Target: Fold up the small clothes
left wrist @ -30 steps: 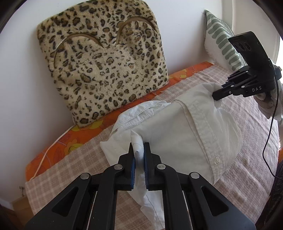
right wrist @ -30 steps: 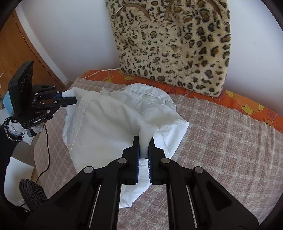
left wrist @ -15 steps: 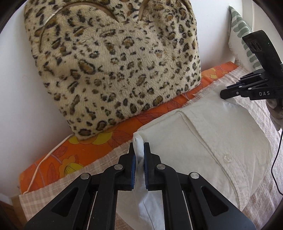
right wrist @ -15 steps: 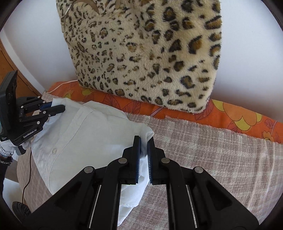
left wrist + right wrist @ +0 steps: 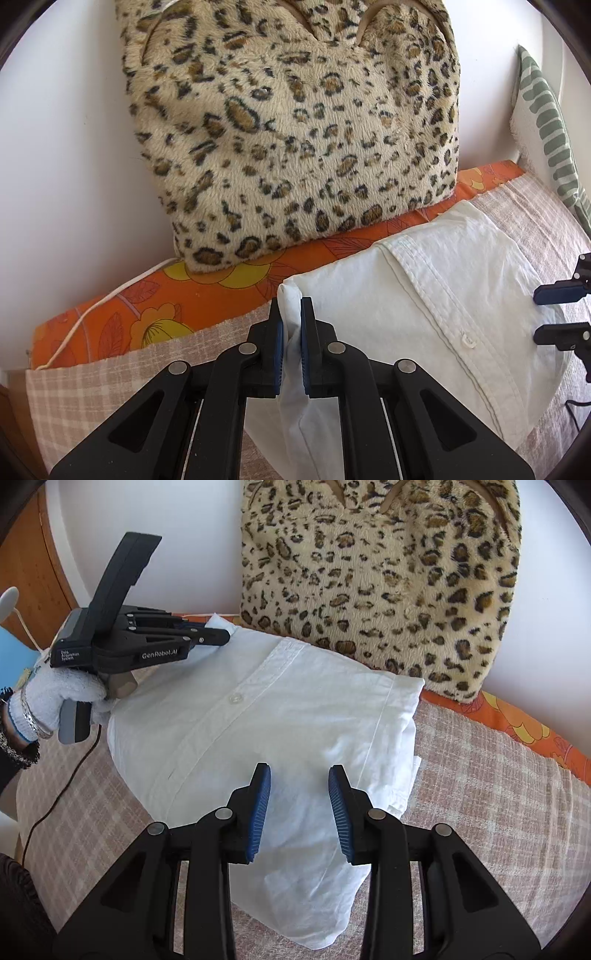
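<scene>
**Left tool pinching the shirt, right tool spread above it**

Left wrist view: the left tool (image 5: 291, 332) has its blue pads clamped on a corner fold of the white shirt (image 5: 424, 306), which lies folded on the checked bed cover (image 5: 110, 384) just in front of the leopard-print cushion (image 5: 295, 129). Only here do a green-striped pillow (image 5: 546, 122) at the far right and a white cord (image 5: 92, 310) on the orange floral sheet (image 5: 207, 295) appear. The right tool's tips (image 5: 557, 314) show at the right edge, parted.

Right wrist view: the right tool (image 5: 299, 805) has just been opening; its pads stand apart over the shirt (image 5: 280, 716), gripping nothing. This view alone shows the gloved left hand (image 5: 62, 694) carrying the left tool (image 5: 218, 637), its tips on the shirt's far corner.
</scene>
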Demonstrator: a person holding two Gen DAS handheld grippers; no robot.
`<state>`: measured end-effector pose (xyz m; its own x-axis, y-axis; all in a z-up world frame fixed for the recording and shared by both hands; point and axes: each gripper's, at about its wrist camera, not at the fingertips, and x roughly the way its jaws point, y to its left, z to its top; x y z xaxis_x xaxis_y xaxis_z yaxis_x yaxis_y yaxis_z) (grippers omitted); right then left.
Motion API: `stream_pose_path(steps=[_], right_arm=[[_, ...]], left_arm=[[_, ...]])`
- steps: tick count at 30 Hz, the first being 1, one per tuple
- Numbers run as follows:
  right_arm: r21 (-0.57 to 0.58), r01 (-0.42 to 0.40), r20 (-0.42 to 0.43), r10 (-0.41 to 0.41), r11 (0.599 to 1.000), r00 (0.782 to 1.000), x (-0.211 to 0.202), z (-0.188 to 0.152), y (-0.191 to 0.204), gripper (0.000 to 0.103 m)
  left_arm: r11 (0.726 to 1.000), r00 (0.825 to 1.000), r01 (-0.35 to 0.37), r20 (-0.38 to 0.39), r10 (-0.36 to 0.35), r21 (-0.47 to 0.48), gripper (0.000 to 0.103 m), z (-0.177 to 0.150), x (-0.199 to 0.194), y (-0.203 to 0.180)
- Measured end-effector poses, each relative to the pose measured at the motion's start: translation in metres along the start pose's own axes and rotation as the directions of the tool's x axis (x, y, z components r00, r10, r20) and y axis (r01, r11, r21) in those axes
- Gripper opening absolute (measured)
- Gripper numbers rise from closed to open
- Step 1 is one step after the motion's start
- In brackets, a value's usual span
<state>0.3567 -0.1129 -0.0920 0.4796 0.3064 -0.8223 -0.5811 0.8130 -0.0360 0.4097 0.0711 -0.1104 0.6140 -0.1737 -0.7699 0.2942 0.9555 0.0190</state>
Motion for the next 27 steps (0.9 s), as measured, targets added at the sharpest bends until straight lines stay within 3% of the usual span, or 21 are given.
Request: stream_pose_path(steps=[3,7,11,15,18,20,23,25,27], right_arm=[[-0.019,0.032,-0.054,-0.033,0.999,0.998,0.021,-0.01,0.002,0.035],[-0.041,0.051,-0.073,-0.054,0.998,0.996,0.025,-0.015,0.006,0.035],[0.023,0.009,-0.026,-0.009,1.0,1.0,0.004,-0.012,-0.003,0.035],[0.093,-0.031,0.043,0.027,0.995,0.999,-0.023,-0.016,-0.013,0.035],[0.095,-0.043,0.061,0.037,0.995,0.997,-0.035,-0.026,-0.011,0.035],[0.067,-0.032,0.041,0.03,0.997,0.999,-0.034,-0.033,-0.005,0.035],[0.03,0.046,-0.003,-0.046,0.998,0.999,-0.023,-0.046,0.0,0.035],[0.051,0.08,-0.043,-0.078,0.996,0.996,-0.014,-0.056,-0.006,0.035],[0.071,0.08,-0.07,-0.075,0.994,0.995,-0.006,-0.066,-0.012,0.035]], left_arm=[[0.999,0.999,-0.036,0.034,0.036,-0.009,0.019,0.003,-0.014,0.008],[0.993,0.989,-0.112,0.095,0.116,-0.047,0.02,0.007,-0.039,0.031],[0.996,0.991,-0.05,0.121,0.059,-0.075,0.02,-0.003,-0.068,0.033],[0.996,0.989,0.085,0.126,-0.08,-0.037,0.02,-0.034,-0.088,-0.003],[0.991,0.986,0.133,0.103,-0.133,0.008,0.021,-0.065,-0.088,-0.03],[0.991,0.989,0.125,0.068,-0.128,0.058,0.021,-0.084,-0.078,-0.045],[0.992,0.997,0.079,0.018,-0.082,0.1,0.021,-0.105,-0.055,-0.053],[0.99,1.0,0.019,0.003,-0.019,0.141,0.024,-0.117,-0.042,-0.054],[0.992,0.999,0.036,0.011,-0.037,0.119,0.024,-0.126,-0.039,-0.048]])
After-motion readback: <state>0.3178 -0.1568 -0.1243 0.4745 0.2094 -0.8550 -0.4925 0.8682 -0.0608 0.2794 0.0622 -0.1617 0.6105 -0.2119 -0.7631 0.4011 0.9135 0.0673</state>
